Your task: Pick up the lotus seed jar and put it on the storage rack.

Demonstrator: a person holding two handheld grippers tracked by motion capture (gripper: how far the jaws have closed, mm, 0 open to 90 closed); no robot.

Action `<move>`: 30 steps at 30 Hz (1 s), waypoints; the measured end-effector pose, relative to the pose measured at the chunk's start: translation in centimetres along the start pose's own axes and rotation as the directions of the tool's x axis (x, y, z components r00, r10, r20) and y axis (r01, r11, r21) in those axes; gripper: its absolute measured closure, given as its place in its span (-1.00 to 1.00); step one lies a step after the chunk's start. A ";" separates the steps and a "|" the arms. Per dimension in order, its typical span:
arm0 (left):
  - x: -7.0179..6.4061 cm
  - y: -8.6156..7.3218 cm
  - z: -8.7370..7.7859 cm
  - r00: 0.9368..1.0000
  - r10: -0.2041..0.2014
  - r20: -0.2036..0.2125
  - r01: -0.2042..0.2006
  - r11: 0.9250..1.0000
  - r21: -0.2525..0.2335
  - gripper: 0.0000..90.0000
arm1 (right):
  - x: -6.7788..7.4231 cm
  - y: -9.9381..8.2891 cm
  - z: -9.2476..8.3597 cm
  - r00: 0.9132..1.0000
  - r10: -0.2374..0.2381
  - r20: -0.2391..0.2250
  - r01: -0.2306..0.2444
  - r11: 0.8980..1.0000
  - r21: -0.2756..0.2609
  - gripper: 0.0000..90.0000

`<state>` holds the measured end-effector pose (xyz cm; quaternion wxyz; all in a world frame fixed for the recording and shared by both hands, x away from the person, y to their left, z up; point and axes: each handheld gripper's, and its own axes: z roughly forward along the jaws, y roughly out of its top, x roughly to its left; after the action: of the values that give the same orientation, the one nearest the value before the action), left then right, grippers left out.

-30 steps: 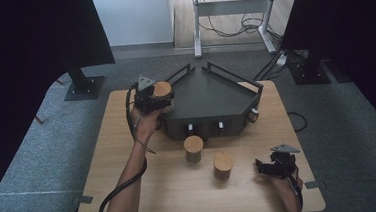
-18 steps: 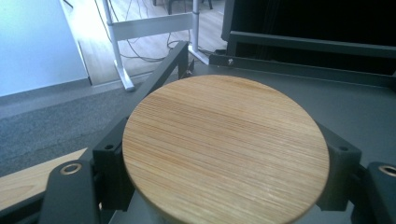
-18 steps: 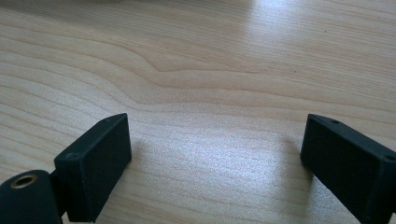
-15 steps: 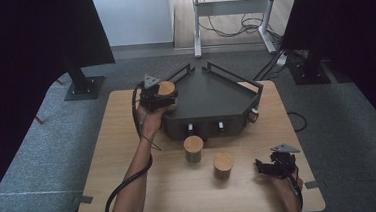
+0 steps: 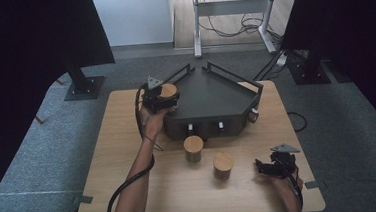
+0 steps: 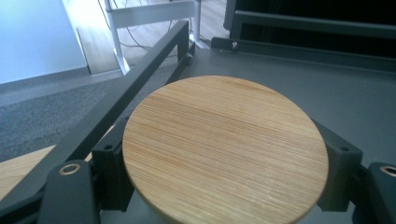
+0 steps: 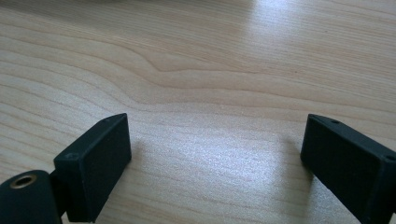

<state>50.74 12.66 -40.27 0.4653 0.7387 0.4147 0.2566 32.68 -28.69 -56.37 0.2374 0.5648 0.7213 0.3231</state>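
Wooden canister (image 6: pixel 224 149) — over dark tray (image 5: pixel 210 92)

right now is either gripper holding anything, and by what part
The left gripper is shut on a wooden cylinder, jaws on opposite sides just under its top, over the dark tray. The right gripper is open, holding nothing.

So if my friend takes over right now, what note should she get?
Left gripper: shut on a wooden-lidded jar, at the left corner of the dark tray; I cannot tell if it is set down.
Right gripper: open, nothing between its jaws, low over the table near the right corner.
Two more jars wait in front of the tray: middle jar, right jar.
Probably left: release this jar, then bring the other two.
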 end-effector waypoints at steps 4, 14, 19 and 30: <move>0.1 0.1 0.1 1.000 -0.015 0.002 0.015 1.000 0.007 -0.46 | 0.0 0.0 0.0 1.000 -0.001 0.000 0.001 1.000 0.000 -0.83; 0.4 0.0 0.1 0.999 -0.043 0.001 0.043 0.999 0.004 -0.84 | 0.0 0.0 0.0 1.000 -0.002 -0.001 0.002 1.000 0.001 -0.83; 0.6 -0.4 -0.3 0.999 -0.037 0.001 0.037 0.999 -0.008 -0.93 | 0.0 0.0 0.0 1.000 -0.002 -0.001 0.002 1.000 0.001 -0.83; 0.6 -0.9 -2.1 1.000 -0.012 0.012 0.012 0.999 -0.031 -0.94 | 0.0 0.0 0.0 1.000 -0.003 -0.001 0.003 1.000 0.001 -0.83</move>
<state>49.11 14.42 -40.20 0.4809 0.7303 0.4122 0.2560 32.69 -28.67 -56.37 0.2373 0.5639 0.7223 0.3226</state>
